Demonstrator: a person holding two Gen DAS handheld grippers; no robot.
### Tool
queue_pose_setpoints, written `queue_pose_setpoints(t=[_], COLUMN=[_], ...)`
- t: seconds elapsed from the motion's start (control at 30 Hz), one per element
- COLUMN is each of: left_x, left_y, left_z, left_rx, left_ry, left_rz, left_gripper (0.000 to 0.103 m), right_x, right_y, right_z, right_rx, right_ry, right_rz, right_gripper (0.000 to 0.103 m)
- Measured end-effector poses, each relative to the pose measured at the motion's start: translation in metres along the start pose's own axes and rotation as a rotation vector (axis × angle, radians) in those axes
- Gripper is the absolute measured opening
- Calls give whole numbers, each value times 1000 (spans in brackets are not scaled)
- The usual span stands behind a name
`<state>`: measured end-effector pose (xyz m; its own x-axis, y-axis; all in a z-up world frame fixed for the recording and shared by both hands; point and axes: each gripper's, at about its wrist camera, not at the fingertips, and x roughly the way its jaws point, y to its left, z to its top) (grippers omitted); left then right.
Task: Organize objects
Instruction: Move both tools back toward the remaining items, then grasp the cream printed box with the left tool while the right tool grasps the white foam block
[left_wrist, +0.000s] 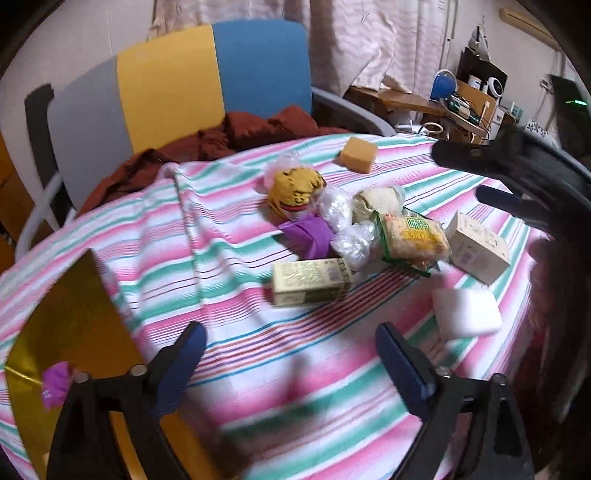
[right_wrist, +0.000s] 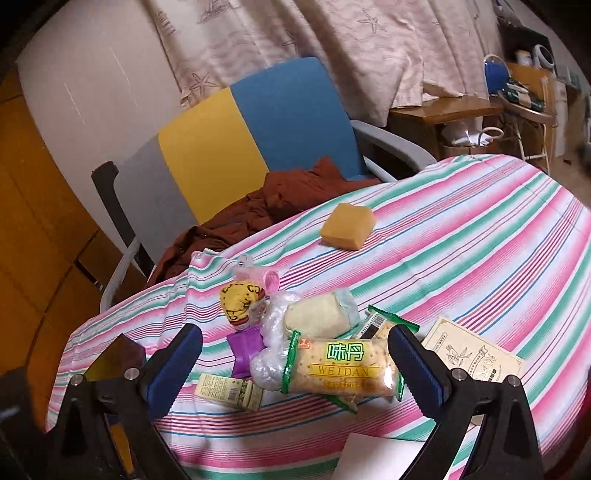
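A heap of small goods lies on the striped tablecloth (left_wrist: 229, 229). It includes a Weidan biscuit packet (right_wrist: 340, 369), a green-and-cream carton (left_wrist: 310, 282), a pale printed box (left_wrist: 478, 247), a purple wrapper (left_wrist: 308, 234), a yellow patterned pouch (left_wrist: 295, 188), a cream roll (right_wrist: 321, 314) and clear plastic bags (left_wrist: 334, 208). An orange sponge (right_wrist: 347, 227) sits apart at the back. A white foam block (left_wrist: 465, 314) lies nearer. My left gripper (left_wrist: 290, 343) is open over bare cloth in front of the carton. My right gripper (right_wrist: 295, 339) is open, framing the biscuit packet without gripping it.
A shiny gold box (left_wrist: 70, 332) stands at the table's left edge. Behind the table is a chair (right_wrist: 258, 125) with a grey, yellow and blue back and a rust-brown cloth (right_wrist: 258, 206) on its seat. A cluttered wooden desk (right_wrist: 454, 107) stands far right, below curtains.
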<state>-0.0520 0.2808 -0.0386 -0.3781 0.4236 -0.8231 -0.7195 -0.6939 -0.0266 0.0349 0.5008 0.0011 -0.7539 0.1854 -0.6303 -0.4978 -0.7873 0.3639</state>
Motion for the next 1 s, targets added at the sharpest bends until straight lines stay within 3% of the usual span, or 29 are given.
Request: queue_pose_setpoints(t=[0.1,0.5,0.57,0.6,0.67,1.0], left_x=[27,81,88,88,92,62], left_y=[-3,-15,-12,-10,-6,-9], left_z=[9,30,31,30,29,8], left_rx=[-20,-22,-40,-46,-65,-63], left_ry=[50,94,107,106,114,42], left_rz=[8,32,23,17,-4,-34], left_gripper=[102,102,98,86,77,76], right_x=[-3,1,2,2,3,11], right_y=[-2,-25,-24,-24,-24,-21], right_z=[1,6,6,6,5,3], right_rx=[6,139,138,136,132,104], right_ry=[-12,12,17,19,22,62], right_rz=[2,31,31,30,28,32], right_gripper=[102,103,103,103,103,103])
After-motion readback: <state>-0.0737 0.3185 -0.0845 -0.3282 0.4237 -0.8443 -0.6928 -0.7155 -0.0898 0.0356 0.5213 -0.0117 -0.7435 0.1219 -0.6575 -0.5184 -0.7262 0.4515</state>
